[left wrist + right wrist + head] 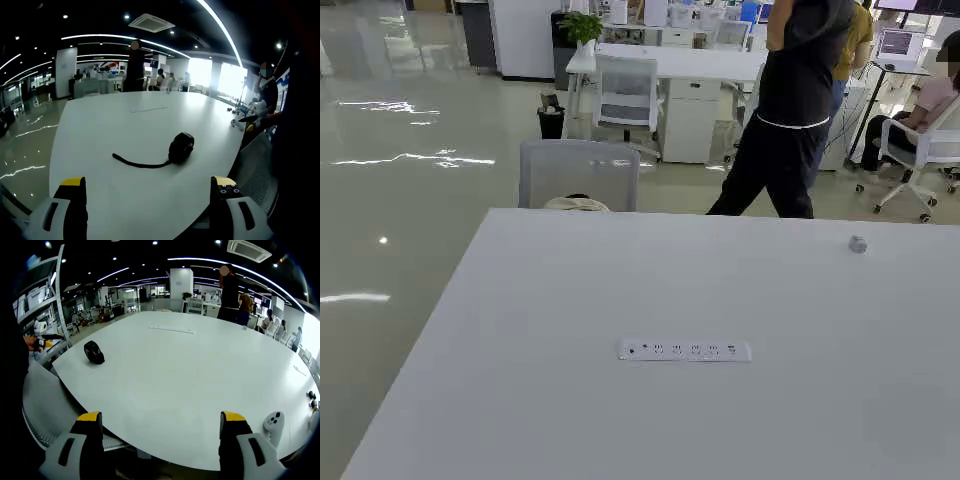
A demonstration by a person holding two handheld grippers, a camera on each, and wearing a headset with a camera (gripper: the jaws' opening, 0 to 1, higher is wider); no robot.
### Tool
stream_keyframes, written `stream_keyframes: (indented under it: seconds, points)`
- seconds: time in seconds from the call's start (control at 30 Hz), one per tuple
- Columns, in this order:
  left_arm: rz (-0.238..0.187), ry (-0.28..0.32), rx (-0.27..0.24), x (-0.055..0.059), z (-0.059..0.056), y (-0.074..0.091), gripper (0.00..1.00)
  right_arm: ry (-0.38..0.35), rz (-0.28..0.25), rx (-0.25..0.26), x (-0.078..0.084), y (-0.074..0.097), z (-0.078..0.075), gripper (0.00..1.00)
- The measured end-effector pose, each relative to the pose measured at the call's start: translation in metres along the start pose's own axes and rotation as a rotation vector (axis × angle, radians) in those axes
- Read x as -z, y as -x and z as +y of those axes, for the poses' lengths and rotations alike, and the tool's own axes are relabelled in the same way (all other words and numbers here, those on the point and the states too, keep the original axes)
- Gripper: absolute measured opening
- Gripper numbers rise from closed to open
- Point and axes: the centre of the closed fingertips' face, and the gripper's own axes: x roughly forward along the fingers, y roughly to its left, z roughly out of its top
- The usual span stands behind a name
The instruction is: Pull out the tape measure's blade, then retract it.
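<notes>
While nothing is yet held, the left tongs (148,182) stand wide apart at the bottom of the left gripper view, their yellow tips spread and empty over the near edge of the white counter (95,125). Just above them, at mid-frame, a dark strap (140,163) trails leftward from the tape measure (181,147). This is a black rounded case lying on the counter right of centre, near the edge and clear of both tips. No blade shows out of it, and the end hook is too small to make out. In the right gripper view the same case sits small at the left of the frame and a power strip (170,329) lies flat in the upper middle. The right tongs (160,416) gape equally wide and empty at the bottom, with a white handheld device (274,423) at the lower right. The case looks hard, compact and fairly dense, with a smooth shell that could skid on the bare counter. I judge one pair of tongs should clamp it across its flat sides while the other pinches the hook at the mouth. The blade is likely thin, springy steel that will kink if bent sideways and snap back fast, so it is best kept pinched and fed home slowly.
</notes>
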Motion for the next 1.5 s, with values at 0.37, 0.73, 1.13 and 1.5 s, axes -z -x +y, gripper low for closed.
stream_keyframes:
  seconds: [0.37, 0.73, 1.13, 1.5]
  points:
    - [-0.002, -0.02, 0.0, 0.002, 0.01, 0.002, 1.0, 0.0, 0.001, 0.004, 0.006, 0.006, -0.002, 1.0]
    - [-0.001, -0.031, 0.017, 0.001, 0.005, -0.003, 1.0, -0.003, 0.004, 0.016, 0.008, 0.011, -0.005, 1.0]
    - [0.012, -0.04, 0.026, 0.002, 0.002, -0.005, 1.0, -0.011, 0.007, 0.014, 0.01, 0.007, -0.004, 1.0]
    - [0.02, -0.052, 0.042, 0.002, -0.002, -0.006, 1.0, 0.0, 0.0, 0.014, 0.007, 0.006, -0.002, 1.0]
